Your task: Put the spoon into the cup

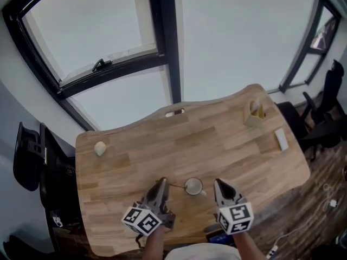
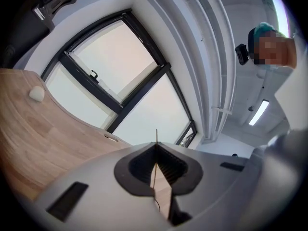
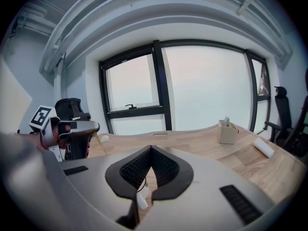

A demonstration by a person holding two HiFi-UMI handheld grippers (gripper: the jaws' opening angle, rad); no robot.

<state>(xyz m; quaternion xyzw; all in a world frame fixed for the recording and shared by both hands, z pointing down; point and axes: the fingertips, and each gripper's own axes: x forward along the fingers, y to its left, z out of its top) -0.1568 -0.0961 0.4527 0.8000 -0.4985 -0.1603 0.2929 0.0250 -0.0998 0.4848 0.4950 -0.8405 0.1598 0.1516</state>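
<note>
The spoon (image 1: pixel 174 186) is pinched by its thin handle in the left tool (image 1: pixel 161 184), jaws clamped tight on it, and its far end is held right at the rim of the white cup (image 1: pixel 193 186). The cup is parked on the wooden counter (image 1: pixel 227 140) near the front edge, with its handle nipped by the closed right tool (image 1: pixel 218 184)

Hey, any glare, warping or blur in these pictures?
Head view: the large black-framed window is blown out white and its frames bow from the wide lens; the light wooden table is evenly lit. Left gripper view: dark corners, the grey left gripper close and slightly soft. Right gripper view: same bowing, bright window.
</note>
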